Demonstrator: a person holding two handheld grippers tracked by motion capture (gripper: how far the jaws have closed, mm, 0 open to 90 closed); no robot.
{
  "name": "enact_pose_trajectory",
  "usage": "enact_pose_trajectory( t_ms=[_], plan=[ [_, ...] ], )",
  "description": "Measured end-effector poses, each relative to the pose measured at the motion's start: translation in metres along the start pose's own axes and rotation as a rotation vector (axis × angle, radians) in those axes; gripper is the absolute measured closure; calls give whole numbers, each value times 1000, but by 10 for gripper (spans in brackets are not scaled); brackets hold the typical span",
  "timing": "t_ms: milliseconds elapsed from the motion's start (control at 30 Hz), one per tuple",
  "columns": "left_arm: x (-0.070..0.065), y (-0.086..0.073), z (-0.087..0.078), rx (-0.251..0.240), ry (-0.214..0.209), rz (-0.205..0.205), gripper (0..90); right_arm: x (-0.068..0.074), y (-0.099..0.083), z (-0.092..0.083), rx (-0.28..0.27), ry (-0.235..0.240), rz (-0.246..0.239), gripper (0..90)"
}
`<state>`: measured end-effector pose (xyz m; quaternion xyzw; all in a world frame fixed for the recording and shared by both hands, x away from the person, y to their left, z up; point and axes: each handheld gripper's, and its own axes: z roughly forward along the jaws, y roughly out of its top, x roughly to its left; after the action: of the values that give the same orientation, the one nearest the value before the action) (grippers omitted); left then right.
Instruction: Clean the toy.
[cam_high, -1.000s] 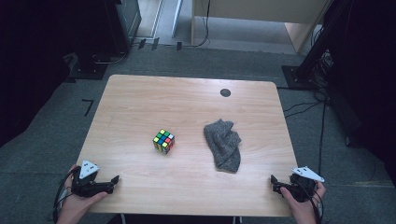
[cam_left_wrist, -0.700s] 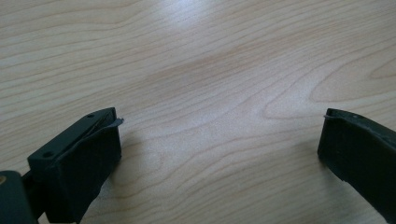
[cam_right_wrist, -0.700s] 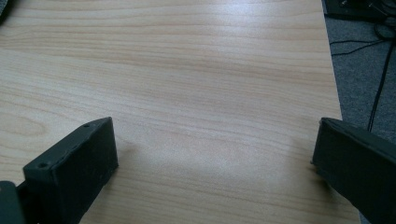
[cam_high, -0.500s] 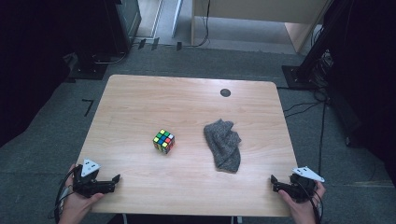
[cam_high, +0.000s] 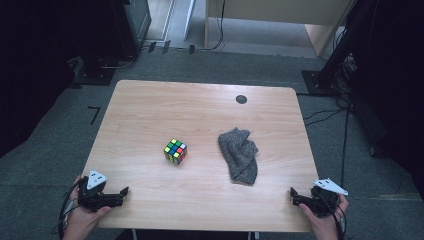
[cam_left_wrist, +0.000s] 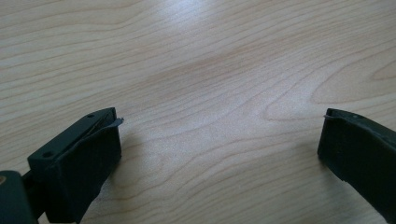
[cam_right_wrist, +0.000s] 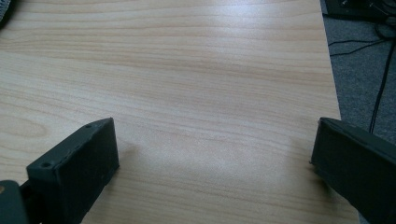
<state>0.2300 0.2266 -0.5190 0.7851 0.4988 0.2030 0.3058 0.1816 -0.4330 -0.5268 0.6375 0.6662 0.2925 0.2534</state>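
From the high view, nothing's really started yet as far as I can judge. My left gripper (cam_high: 119, 192) sits at the near left corner of the light wood-grain bench (cam_high: 150, 105), my right gripper (cam_high: 296, 195) at the near right corner, both empty. The multicoloured puzzle cube (cam_high: 175, 151) is out in the middle of the bench, a bit left, and the crumpled grey knitted cloth (cam_high: 240, 155) lies to its right, the two near each other but apart. Neither is touched, so picking up and whatever comes after is all still to do. There's a small round black spot (cam_high: 241, 99) near the far edge of the bench. The room is dim: grey carpet, black stands and cables around.

Left gripper view: my left gripper (cam_left_wrist: 219, 135) has just been opening and now stands wide, nothing between the jaws, just bare wood grain.

Right gripper view: my right gripper (cam_right_wrist: 215, 142) is wide too, empty, with the bench's right edge and some carpet with cables past it.
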Motion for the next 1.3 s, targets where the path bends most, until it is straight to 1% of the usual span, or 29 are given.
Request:
enact_pose_trajectory(
  t_ms=[567,867,1300],
  plan=[
    [0,0,0,0,0,0,0,0,0,0,-2,-8,0,19],
    [0,0,0,0,0,0,0,0,-1,-1,-6,-10,9,34],
    [0,0,0,-1,0,-2,0,0,1,0,-5,-11,1,35]
  ],
)
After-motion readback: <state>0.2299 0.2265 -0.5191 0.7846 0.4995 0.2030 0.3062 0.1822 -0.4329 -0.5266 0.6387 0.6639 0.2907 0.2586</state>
